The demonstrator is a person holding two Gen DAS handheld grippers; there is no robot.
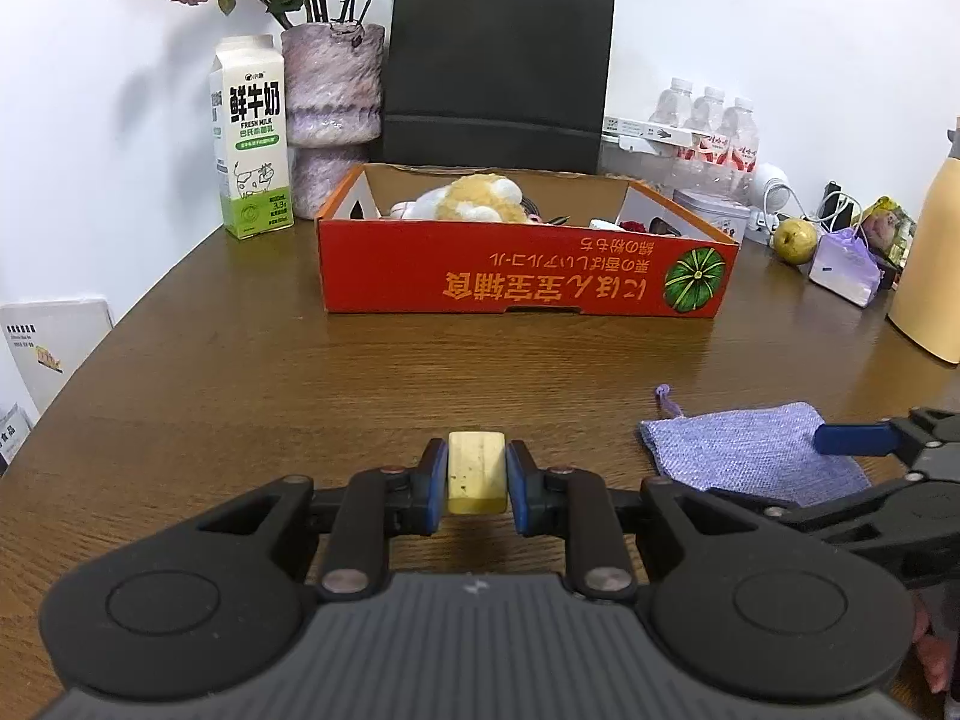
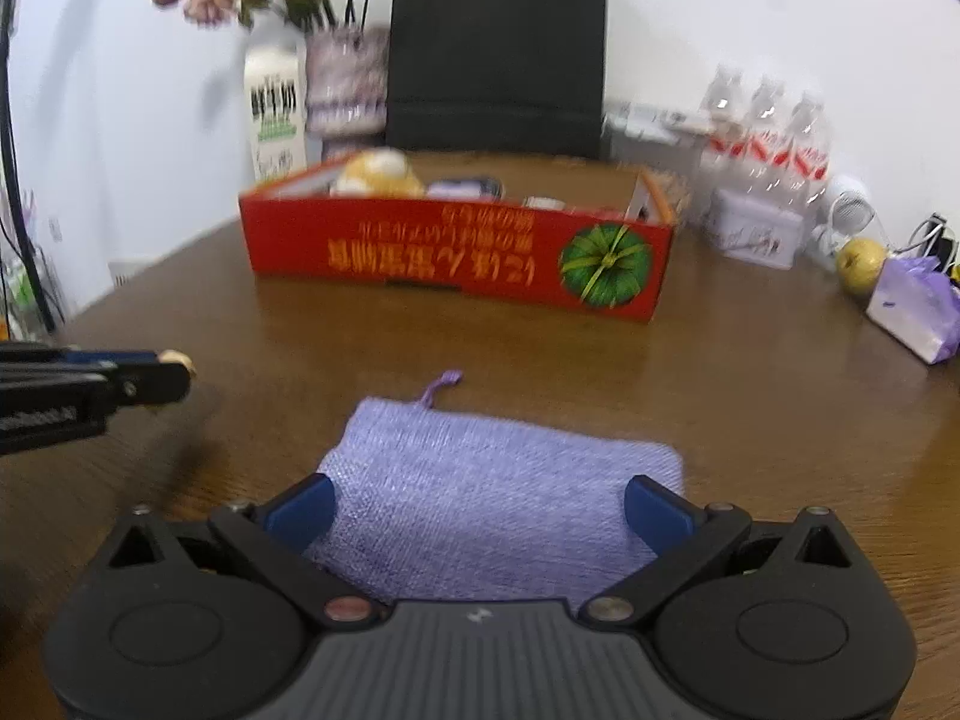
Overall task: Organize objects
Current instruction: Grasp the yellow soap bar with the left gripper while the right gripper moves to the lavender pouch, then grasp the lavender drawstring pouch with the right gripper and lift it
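My left gripper [image 1: 477,474] is shut on a pale yellow block [image 1: 476,471], like an eraser, held just above the wooden table [image 1: 240,372]. A flat purple drawstring pouch [image 2: 480,492] lies on the table; it also shows at the right of the left wrist view [image 1: 744,450]. My right gripper [image 2: 477,510] is open, its blue pads on either side of the pouch's near end. The red cardboard box [image 1: 522,273] stands farther back and holds a yellow-white plush toy [image 1: 474,201] and other small things. The left gripper [image 2: 174,363] shows at the left of the right wrist view.
Behind the box stand a milk carton [image 1: 252,138], a vase of dried flowers [image 1: 330,114] and a black paper bag [image 1: 498,66]. At the back right are water bottles [image 1: 714,126], a tin, a pear [image 1: 795,240], a purple tissue pack [image 1: 843,267] and a yellow flask [image 1: 930,258].
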